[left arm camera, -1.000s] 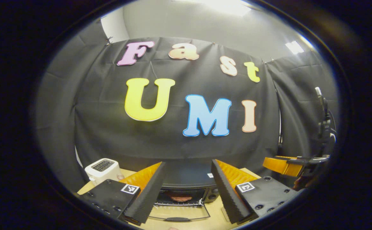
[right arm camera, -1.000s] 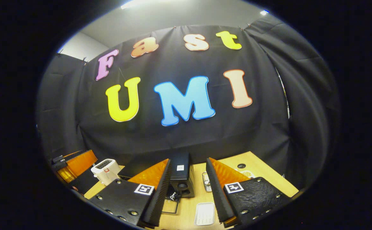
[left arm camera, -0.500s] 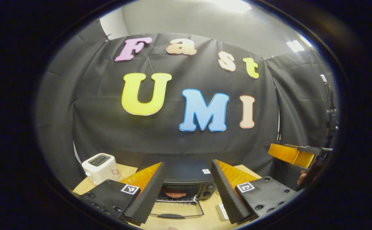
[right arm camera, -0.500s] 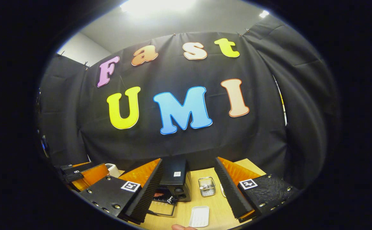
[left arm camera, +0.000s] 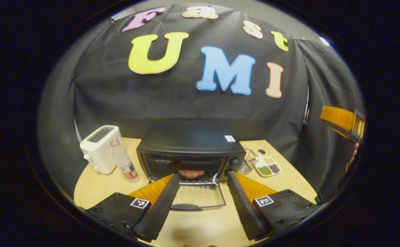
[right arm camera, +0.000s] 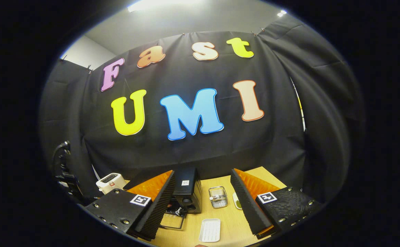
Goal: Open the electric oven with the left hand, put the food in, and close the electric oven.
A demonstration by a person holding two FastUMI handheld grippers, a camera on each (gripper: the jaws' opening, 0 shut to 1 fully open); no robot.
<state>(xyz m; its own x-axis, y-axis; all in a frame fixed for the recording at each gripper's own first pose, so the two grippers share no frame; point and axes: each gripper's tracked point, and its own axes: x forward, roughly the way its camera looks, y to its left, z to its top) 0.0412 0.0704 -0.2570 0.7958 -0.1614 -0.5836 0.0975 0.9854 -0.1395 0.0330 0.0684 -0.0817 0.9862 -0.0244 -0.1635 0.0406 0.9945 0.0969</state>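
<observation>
In the left gripper view, a black electric oven [left arm camera: 190,145] sits at the centre of the frame on a light wooden table [left arm camera: 93,185]. Its glass door [left arm camera: 200,198] is folded down flat toward the camera, with the dark handle at its near edge. Inside the cavity, on the wire rack, lies the food, a round reddish-brown patty [left arm camera: 190,172]. The left gripper [left arm camera: 201,199] fills the bottom of the frame, its two black-padded fingers spread wide apart and holding nothing, with the lowered door showing between them. To the left of the oven stands a white toaster [left arm camera: 100,148], and just beside it a small bottle with a red label [left arm camera: 128,168]. To the right of the oven are a clear wire-framed container [left arm camera: 247,164] and a white divided dish of seasonings [left arm camera: 268,167]. At the right edge, orange parts of the right gripper [left arm camera: 340,120] are visible, with fingertips of the hand holding it below. In the right gripper view, the right gripper [right arm camera: 202,206] occupies the bottom of the frame, its fingers also spread apart and empty. Between them, the oven [right arm camera: 187,193] appears from its side, door [right arm camera: 173,220] down, beside a clear container [right arm camera: 218,197] and a white ridged tray [right arm camera: 210,230] near the lower edge.
</observation>
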